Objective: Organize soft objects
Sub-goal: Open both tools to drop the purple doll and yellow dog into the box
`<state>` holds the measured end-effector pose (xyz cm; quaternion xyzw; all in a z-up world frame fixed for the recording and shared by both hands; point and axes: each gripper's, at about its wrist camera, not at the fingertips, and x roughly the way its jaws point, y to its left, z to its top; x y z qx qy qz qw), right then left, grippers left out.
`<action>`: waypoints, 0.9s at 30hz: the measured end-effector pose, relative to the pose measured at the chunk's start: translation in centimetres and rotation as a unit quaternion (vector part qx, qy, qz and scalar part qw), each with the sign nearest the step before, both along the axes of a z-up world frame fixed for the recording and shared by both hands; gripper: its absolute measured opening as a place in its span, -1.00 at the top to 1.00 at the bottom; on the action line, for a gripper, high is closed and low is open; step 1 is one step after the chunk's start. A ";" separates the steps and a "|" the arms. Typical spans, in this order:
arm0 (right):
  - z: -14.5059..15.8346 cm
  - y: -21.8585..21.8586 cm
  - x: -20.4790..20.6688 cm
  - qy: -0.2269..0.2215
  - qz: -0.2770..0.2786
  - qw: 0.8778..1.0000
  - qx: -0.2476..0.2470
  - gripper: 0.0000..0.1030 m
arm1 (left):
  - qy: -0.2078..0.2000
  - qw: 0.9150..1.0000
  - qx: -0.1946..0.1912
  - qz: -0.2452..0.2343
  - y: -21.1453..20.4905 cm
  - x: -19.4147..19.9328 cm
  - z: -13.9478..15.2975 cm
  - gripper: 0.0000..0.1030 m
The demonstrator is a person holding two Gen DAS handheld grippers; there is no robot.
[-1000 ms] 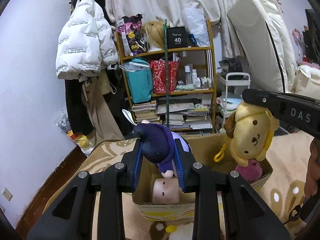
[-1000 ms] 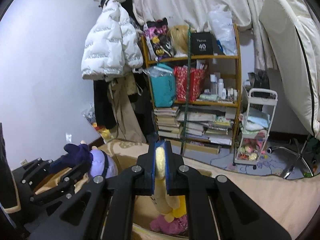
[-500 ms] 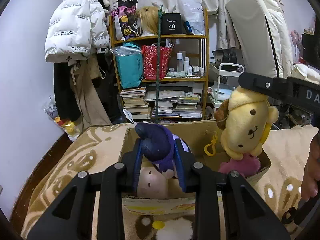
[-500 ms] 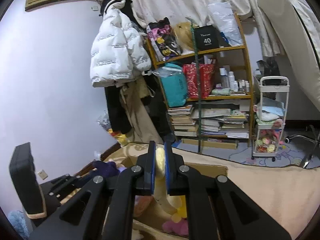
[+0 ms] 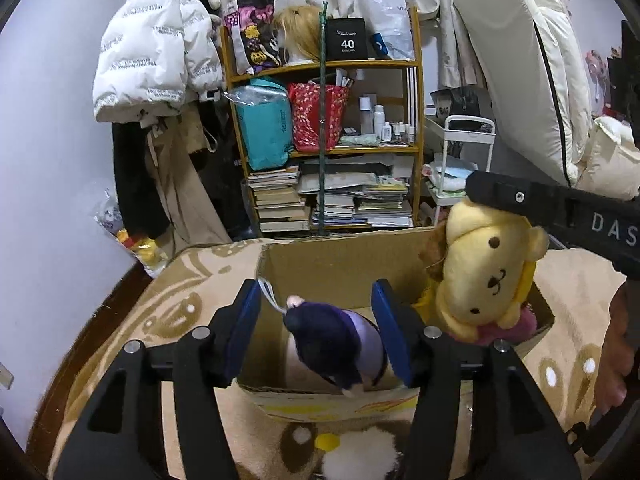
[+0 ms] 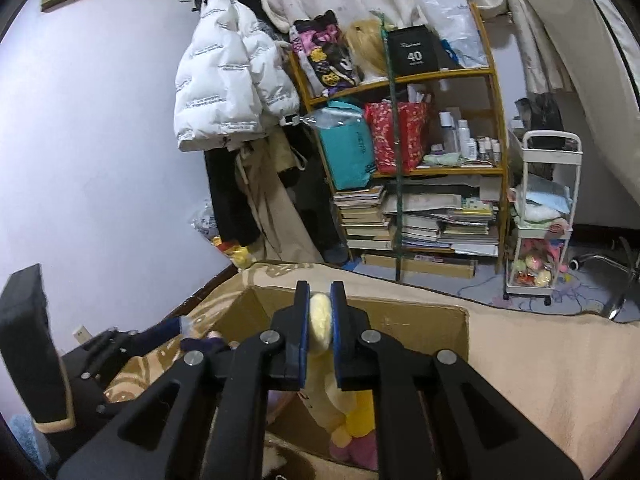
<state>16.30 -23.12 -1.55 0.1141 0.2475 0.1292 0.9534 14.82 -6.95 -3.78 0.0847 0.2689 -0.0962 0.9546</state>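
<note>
Left gripper [image 5: 316,332] gapes over the purple doll [image 5: 336,344], seemingly untouched; right gripper [image 6: 320,324] clamps the yellow plush [image 6: 320,318].

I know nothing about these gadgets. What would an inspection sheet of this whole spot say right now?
Surface: beige patterned blanket with an open cardboard box on it.
Job's things: purple doll lying in the box; yellow plush hanging at the box's right side, over a pink toy.
Clutter: nothing seen on the blanket beyond the box.
Grippers: left gripper open, its jaws on either side of the doll; right gripper shut on the plush.
Cables: nothing seen.
Surroundings: crowded shelf of books and bags, white jacket hanging, white cart, upright mattress.
</note>
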 end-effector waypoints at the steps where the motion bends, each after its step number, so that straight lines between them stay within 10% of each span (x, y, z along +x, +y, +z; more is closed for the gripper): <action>1: 0.0 -0.1 -0.1 0.000 -0.004 1.000 0.000 0.77 | 0.002 1.000 0.005 0.002 0.0 -0.1 0.0 -0.25; 4: 0.2 -0.6 -0.4 0.003 -0.011 1.000 0.006 0.58 | 0.003 1.000 0.013 0.005 0.1 -0.5 0.1 -0.32; 7: 0.2 -1.1 -0.8 0.008 -0.019 1.000 0.018 -0.21 | 0.009 1.000 0.015 0.007 0.4 -0.8 0.4 -0.60; 18: 0.5 -1.8 -3.0 0.024 -0.049 0.998 0.024 -0.29 | 0.016 0.999 0.009 0.041 3.0 -2.9 1.5 -0.78; 27: 1.6 -2.1 -6.2 0.024 -0.065 0.998 0.009 -0.78 | 0.027 0.998 0.003 0.055 4.9 -5.6 2.6 -0.85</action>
